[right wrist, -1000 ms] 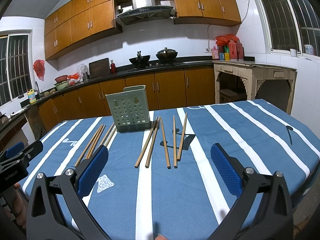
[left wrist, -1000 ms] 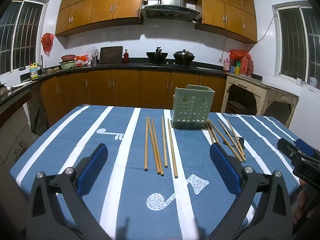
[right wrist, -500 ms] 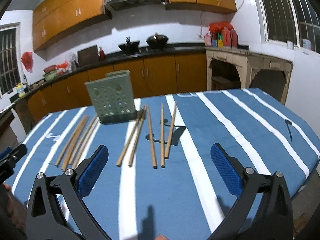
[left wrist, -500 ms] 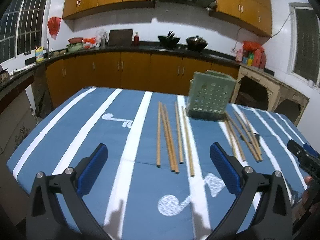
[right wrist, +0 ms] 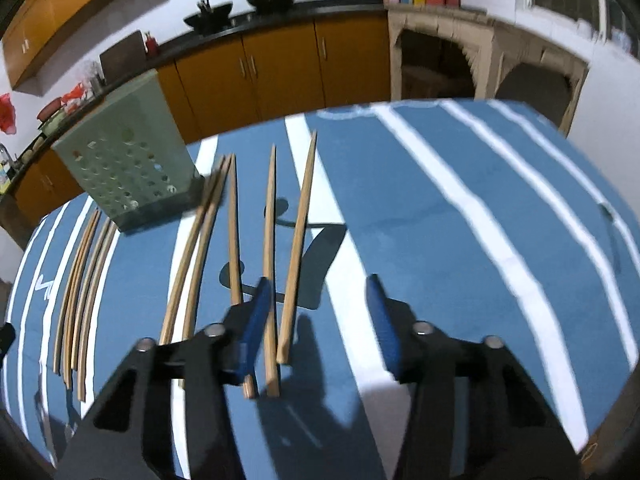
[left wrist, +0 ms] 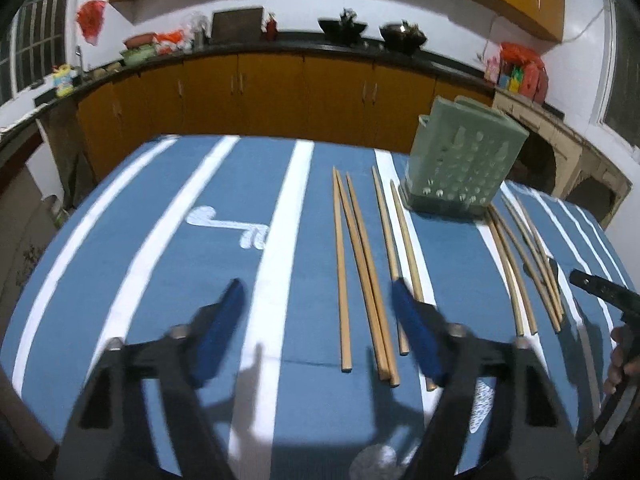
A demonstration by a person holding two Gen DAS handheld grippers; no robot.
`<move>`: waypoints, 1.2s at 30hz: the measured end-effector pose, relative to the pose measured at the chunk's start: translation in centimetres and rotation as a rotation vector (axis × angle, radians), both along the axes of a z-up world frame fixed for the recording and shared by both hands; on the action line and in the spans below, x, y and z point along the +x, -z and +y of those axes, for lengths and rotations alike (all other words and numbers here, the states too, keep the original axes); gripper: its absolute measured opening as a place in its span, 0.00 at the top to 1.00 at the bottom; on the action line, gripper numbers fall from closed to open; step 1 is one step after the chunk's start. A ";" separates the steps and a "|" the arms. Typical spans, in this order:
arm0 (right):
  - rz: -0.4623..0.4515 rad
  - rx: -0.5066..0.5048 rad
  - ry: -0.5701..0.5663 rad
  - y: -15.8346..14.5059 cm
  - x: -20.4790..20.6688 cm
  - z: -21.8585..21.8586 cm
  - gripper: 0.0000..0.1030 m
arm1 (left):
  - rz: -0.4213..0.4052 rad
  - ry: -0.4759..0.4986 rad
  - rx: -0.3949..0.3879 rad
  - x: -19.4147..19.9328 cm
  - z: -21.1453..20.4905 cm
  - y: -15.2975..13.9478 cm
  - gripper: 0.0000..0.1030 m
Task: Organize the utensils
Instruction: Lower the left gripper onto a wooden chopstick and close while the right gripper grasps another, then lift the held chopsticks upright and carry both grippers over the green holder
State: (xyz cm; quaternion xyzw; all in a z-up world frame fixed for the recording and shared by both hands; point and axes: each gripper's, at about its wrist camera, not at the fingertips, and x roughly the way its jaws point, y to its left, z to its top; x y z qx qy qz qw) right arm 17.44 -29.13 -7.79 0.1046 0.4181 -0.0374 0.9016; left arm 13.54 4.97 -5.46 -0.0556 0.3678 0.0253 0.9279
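Note:
A green perforated utensil holder [left wrist: 464, 160] stands upright on the blue striped table; it also shows in the right wrist view [right wrist: 124, 168]. Several wooden chopsticks [left wrist: 362, 264] lie in a row left of it, and another group [left wrist: 524, 264] lies to its right. My left gripper [left wrist: 320, 320] is open and empty, low over the near ends of the left group. My right gripper [right wrist: 320, 312] is open and empty, with the near ends of the right group's chopsticks [right wrist: 294, 248] between its fingers and just left of them.
The tablecloth [left wrist: 160, 240] is blue with white stripes. Brown kitchen cabinets [left wrist: 260, 96] and a dark counter with woks run behind the table. The right hand and its gripper [left wrist: 604, 292] show at the right edge of the left wrist view.
Both grippers have tilted down and moved forward toward the chopsticks. Their jaws have narrowed but are still open. The chopsticks and holder have not moved.

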 end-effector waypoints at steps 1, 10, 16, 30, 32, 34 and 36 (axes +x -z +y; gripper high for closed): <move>0.020 0.009 -0.006 0.6 0.4 0.2 0.66 | 0.015 0.008 -0.007 0.4 0.0 0.2 0.44; 0.036 -0.038 -0.034 1.7 1.3 1.3 0.85 | 0.108 0.051 -0.049 3.0 -0.6 2.3 0.61; 0.027 -0.059 -0.006 1.6 0.9 0.5 0.92 | 0.163 0.071 -0.024 4.4 -1.4 3.7 0.82; 0.011 -0.057 0.015 1.8 1.2 -1.1 0.92 | 0.174 0.039 0.009 7.5 0.0 4.6 0.92; 0.009 -0.059 0.012 1.9 1.0 -1.0 0.92 | 0.166 0.047 0.002 6.6 0.0 4.6 0.90; 0.009 -0.065 0.008 1.9 0.8 -0.8 0.92 | 0.161 0.051 -0.001 6.0 -0.1 4.7 0.87; 0.008 -0.074 0.003 1.9 0.7 -0.6 0.92 | 0.154 0.051 0.007 5.4 -0.3 4.7 0.87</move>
